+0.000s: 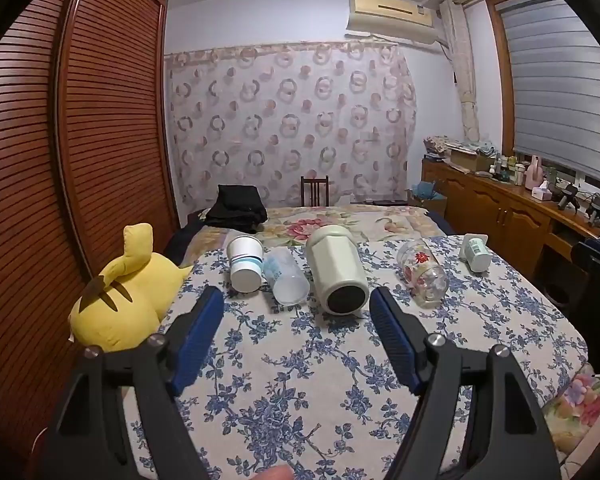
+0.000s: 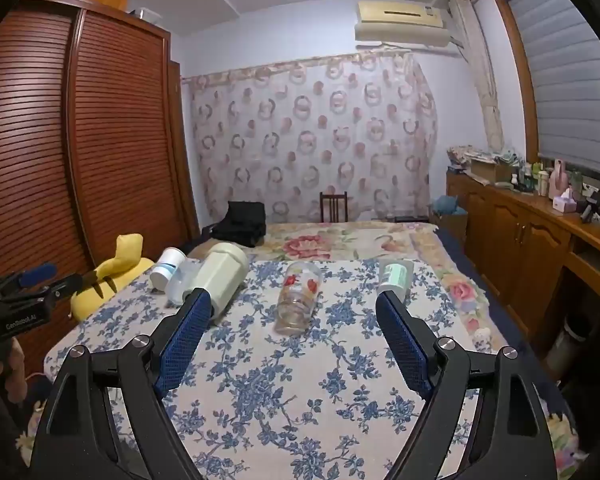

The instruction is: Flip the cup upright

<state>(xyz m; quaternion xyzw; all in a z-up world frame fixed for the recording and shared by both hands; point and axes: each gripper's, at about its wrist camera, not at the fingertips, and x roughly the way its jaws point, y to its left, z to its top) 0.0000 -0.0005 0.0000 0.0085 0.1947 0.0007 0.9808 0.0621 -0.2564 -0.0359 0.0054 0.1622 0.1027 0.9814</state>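
Several cups lie on their sides on the blue-flowered cloth (image 1: 300, 360). From left: a white paper cup with blue stripes (image 1: 244, 263), a clear plastic cup (image 1: 286, 276), a large cream tumbler (image 1: 337, 276), a glass with red flowers (image 1: 423, 273) and a small white-green cup (image 1: 475, 252). My left gripper (image 1: 296, 304) is open and empty, just short of the tumbler and the plastic cup. My right gripper (image 2: 294, 304) is open and empty, in line with the flowered glass (image 2: 299, 296). The tumbler (image 2: 220, 274) and the white-green cup (image 2: 395, 276) show beside its fingertips.
A yellow plush toy (image 1: 126, 292) lies at the cloth's left edge by the wooden wardrobe (image 1: 80, 140). A black bag (image 1: 236, 210) and a chair (image 1: 315, 191) are at the far end of the bed. A cluttered wooden sideboard (image 1: 520, 200) runs along the right.
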